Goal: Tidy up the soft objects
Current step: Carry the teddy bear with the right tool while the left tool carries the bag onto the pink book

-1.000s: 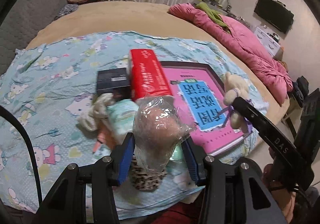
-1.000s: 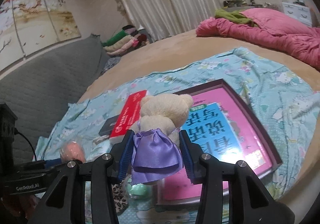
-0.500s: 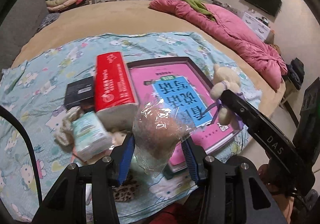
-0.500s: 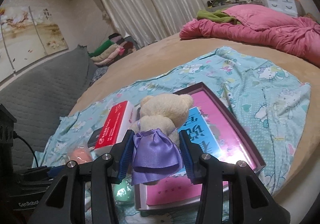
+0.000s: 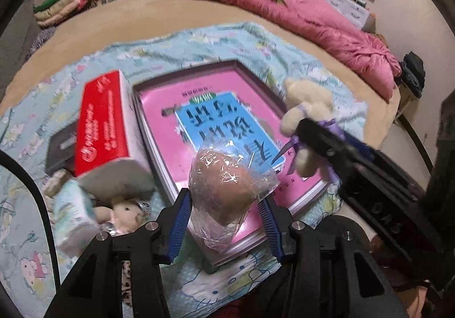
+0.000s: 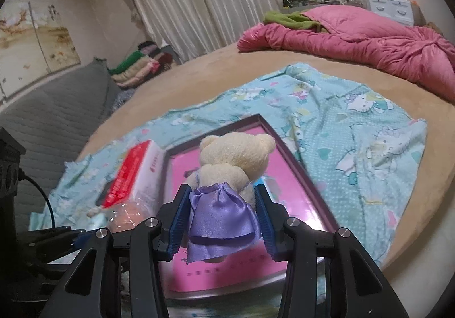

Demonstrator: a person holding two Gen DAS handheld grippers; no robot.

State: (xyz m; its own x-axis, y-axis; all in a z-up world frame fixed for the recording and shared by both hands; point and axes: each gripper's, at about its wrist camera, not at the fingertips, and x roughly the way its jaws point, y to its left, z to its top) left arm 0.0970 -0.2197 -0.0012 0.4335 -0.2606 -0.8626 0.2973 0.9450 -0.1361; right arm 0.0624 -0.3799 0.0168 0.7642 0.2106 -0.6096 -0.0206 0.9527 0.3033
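Observation:
My left gripper (image 5: 224,218) is shut on a peach-coloured soft toy wrapped in clear plastic (image 5: 227,184), held above the near edge of a big pink book (image 5: 204,119). My right gripper (image 6: 220,218) is shut on a cream teddy bear in a purple satin dress (image 6: 227,176), which hangs over the same pink book (image 6: 256,261). In the left wrist view the teddy bear (image 5: 307,119) and the right gripper's black body (image 5: 369,176) show at the right. A small plush doll (image 5: 125,212) lies on the blue cartoon sheet (image 5: 28,232) at the lower left.
A red-and-white tissue box (image 5: 105,127) lies left of the book, with a black box (image 5: 61,150) behind it and a pale green packet (image 5: 74,215) in front. A pink quilt (image 6: 369,42) lies at the back right. Folded clothes (image 6: 133,68) are stacked far left.
Both grippers have moved right and a little down over the pink book, still gripping their toys. The tissue box and packet have slid leftward in the left wrist view.

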